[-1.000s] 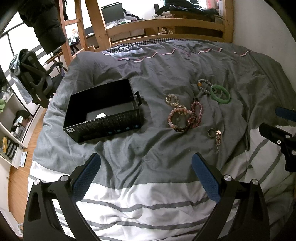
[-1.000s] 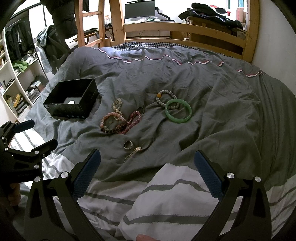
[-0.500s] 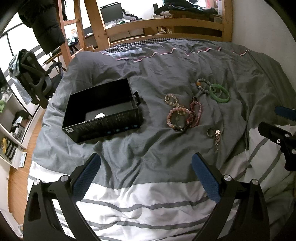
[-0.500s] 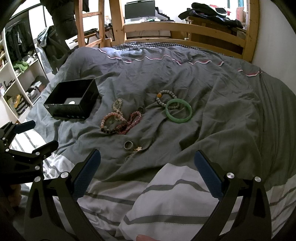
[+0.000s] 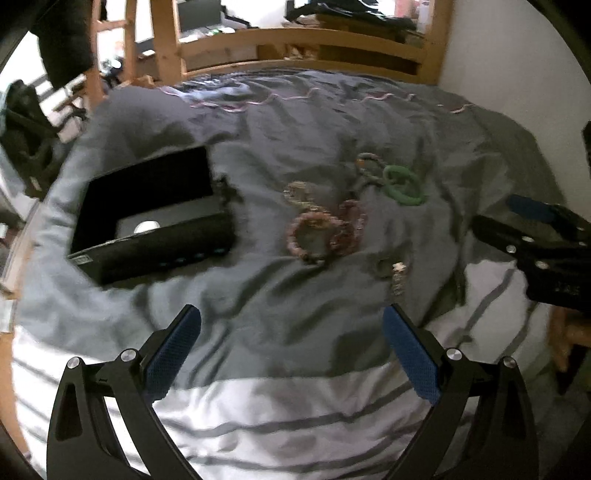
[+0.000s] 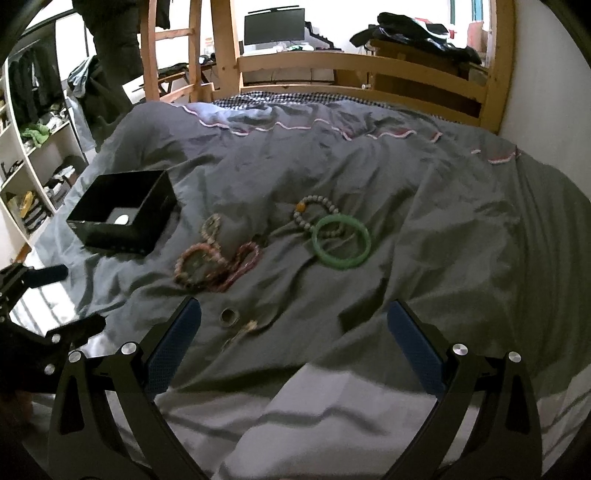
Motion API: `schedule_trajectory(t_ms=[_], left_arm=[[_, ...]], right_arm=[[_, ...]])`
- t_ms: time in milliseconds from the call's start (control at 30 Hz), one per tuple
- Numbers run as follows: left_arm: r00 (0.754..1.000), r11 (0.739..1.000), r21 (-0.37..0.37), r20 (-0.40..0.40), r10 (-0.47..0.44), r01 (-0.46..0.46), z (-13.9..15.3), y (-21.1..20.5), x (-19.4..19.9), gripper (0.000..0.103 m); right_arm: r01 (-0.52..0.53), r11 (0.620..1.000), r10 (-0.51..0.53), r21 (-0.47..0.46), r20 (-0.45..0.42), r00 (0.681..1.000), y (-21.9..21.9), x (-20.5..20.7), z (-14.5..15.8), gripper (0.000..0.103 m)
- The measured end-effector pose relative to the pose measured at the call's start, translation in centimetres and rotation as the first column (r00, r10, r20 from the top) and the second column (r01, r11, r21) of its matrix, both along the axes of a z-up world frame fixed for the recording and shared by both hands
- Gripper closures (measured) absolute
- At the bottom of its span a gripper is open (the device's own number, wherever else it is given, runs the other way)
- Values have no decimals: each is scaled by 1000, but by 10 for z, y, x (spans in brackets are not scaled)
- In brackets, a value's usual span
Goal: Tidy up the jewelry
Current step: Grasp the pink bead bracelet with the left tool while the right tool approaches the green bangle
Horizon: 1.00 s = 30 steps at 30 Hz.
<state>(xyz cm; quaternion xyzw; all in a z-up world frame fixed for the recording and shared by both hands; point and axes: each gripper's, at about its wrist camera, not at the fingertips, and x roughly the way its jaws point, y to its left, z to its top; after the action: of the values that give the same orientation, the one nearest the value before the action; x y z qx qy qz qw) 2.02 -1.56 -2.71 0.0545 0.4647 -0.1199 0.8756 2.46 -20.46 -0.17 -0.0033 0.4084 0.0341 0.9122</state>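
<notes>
Jewelry lies scattered on a grey duvet: a green bangle overlapping a grey bead bracelet, pink and dark red bead bracelets, and a metal ring beside a small charm. An open black box stands to their left. My right gripper is open, low over the duvet just short of the ring. Open as well, my left gripper hovers nearer the box. Nothing is between either pair of fingers.
A wooden bed frame runs along the far edge, with a desk and monitor behind. White shelves stand at the left. A wall bounds the right side. The duvet's near part is white with grey stripes.
My right gripper has moved forward and down toward the jewelry, so the ring sits close to its left finger. The left gripper's view has shifted and blurred with motion.
</notes>
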Motion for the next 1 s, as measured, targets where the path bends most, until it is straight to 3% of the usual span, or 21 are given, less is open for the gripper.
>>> schedule_trajectory(t_ms=[100, 167, 233, 433, 567, 633, 767, 833, 867, 900, 933, 967, 1000], left_arm=[[999, 999, 24, 20, -39, 38, -8, -12, 8, 6], [998, 998, 31, 14, -56, 55, -16, -20, 17, 13], [999, 999, 3, -18, -44, 44, -25, -22, 31, 23], [995, 998, -30, -80, -53, 50, -48, -28, 72, 37], [991, 997, -39, -113, -78, 74, -62, -33, 90, 44], [985, 995, -49, -148, -88, 81, -71, -33, 97, 59], [980, 993, -76, -172, -98, 86, -75, -31, 103, 68], [980, 994, -71, -174, -96, 84, -74, -31, 102, 91], [980, 994, -73, -178, -94, 82, -73, -30, 103, 93], [979, 994, -74, -181, -91, 79, -72, -30, 103, 93], [979, 994, -77, -182, -92, 79, -71, -30, 103, 95], [979, 994, -78, -183, -92, 79, -71, -31, 102, 95], [979, 994, -78, -181, -93, 80, -71, -33, 98, 95]], right_arm=[[-30, 999, 30, -22, -25, 999, 2, 19, -11, 7], [-50, 996, 46, -77, -55, 997, 6, 33, -21, 24], [-85, 994, 78, -75, -97, 992, 7, 48, -31, 33], [-80, 997, 76, -13, -201, 977, -5, 88, -61, 43], [-55, 998, 41, -41, -289, 957, -13, 108, -88, 53], [-44, 999, 35, -25, -291, 956, -15, 116, -94, 56], [-32, 999, 36, 17, -300, 953, -20, 122, -97, 56], [-22, 999, 33, 37, -309, 951, -23, 120, -98, 56], [-19, 999, 29, 37, -307, 951, -23, 118, -96, 58], [-11, 1000, 18, 24, -301, 953, -23, 118, -94, 65], [6, 1000, -6, 1, -283, 959, -23, 115, -90, 87], [15, 1000, -17, -10, -267, 963, -23, 114, -87, 96], [11, 1000, -9, 7, -250, 968, -22, 111, -80, 96]])
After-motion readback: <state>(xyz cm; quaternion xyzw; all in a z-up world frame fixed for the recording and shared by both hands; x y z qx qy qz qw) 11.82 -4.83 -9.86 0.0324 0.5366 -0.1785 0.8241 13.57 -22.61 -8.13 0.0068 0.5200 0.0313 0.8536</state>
